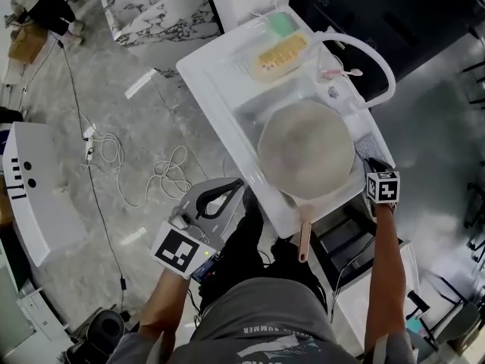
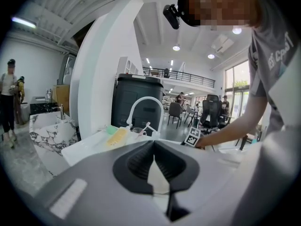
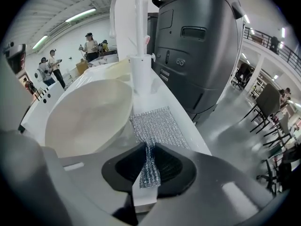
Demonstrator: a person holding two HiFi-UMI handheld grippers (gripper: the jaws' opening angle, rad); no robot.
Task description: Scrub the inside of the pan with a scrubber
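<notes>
A cream pan (image 1: pixel 305 149) lies in the white sink (image 1: pixel 220 74), its pinkish handle (image 1: pixel 304 237) pointing toward me. A silver mesh scrubber (image 1: pixel 366 147) lies flat on the sink's right ledge beside the pan. My right gripper (image 1: pixel 373 164) is at that ledge. In the right gripper view, its jaws (image 3: pixel 149 166) are shut on the near edge of the scrubber (image 3: pixel 157 124), with the pan (image 3: pixel 89 117) to the left. My left gripper (image 1: pixel 220 196) hangs off the sink's near left corner. In the left gripper view, the left gripper (image 2: pixel 154 161) is shut with nothing in it.
A white arched faucet (image 1: pixel 371 51) rises at the sink's far right, with a small cup (image 1: pixel 333 73) beneath it. A yellow sponge (image 1: pixel 282 54) lies in a tray at the back. A dark cabinet (image 3: pixel 197 46) stands right of the ledge. White cable (image 1: pixel 144 173) loops on the floor.
</notes>
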